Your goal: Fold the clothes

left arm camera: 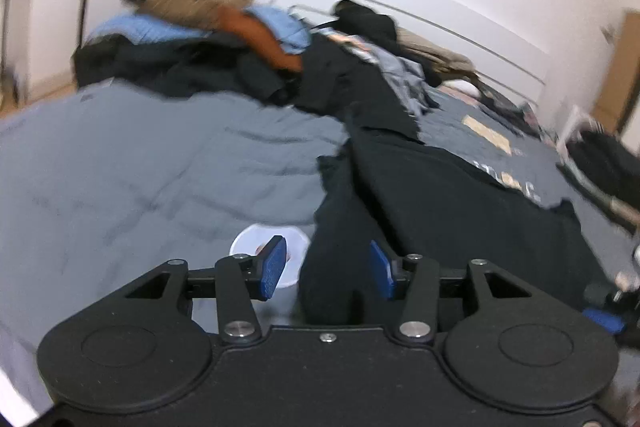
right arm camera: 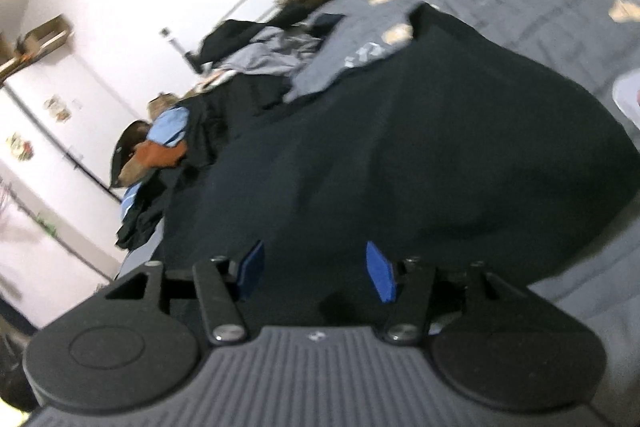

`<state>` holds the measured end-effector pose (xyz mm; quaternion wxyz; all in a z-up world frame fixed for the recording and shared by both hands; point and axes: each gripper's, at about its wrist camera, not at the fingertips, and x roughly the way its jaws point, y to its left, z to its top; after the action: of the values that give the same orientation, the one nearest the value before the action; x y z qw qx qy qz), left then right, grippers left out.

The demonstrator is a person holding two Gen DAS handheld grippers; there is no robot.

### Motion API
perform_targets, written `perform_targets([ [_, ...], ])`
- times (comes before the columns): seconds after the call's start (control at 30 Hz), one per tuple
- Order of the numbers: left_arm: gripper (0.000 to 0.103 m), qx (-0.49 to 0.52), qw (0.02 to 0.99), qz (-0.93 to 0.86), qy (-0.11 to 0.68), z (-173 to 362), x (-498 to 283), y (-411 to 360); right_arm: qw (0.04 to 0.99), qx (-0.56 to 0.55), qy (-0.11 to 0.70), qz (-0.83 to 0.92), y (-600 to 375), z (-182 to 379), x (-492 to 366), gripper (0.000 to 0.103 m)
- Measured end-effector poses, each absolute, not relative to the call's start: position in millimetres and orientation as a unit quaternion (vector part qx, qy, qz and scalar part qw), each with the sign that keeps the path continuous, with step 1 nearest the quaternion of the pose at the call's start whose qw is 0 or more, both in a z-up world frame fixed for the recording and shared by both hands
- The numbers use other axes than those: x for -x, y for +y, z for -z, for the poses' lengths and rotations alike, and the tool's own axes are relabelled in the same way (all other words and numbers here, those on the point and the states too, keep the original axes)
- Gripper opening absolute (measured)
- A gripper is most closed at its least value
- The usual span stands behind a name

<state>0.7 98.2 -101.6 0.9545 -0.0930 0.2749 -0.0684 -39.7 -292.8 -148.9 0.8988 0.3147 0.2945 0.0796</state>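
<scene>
Dark fabric of a black garment (left arm camera: 460, 195) lies spread on the grey bedspread (left arm camera: 140, 167), one fold between the left gripper (left arm camera: 328, 267) pads, which stand apart without pressing it. Right gripper (right arm camera: 316, 271) hangs over the same garment, fingers parted and empty.

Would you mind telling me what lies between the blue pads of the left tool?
In the left wrist view, a fold of the black garment runs up between the left tool's pads. The pads stand apart, not pressing it.
</scene>
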Motion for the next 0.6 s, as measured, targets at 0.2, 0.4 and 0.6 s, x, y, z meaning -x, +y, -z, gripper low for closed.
perform_targets([
  [0.2, 0.042, 0.031, 0.957, 0.068, 0.282, 118, -13, 85, 0.902, -0.291, 0.300, -0.112, -275, 146, 37, 0.056],
  [0.4, 0.005, -0.009, 0.955, 0.096, 0.281, 119, -19, 84, 0.901, -0.282, 0.311, -0.111, -272, 151, 35, 0.056],
  [0.6, 0.005, -0.021, 0.964, 0.081, 0.254, 97, -12, 99, 0.900, -0.284, 0.316, -0.096, -279, 155, 32, 0.056],
])
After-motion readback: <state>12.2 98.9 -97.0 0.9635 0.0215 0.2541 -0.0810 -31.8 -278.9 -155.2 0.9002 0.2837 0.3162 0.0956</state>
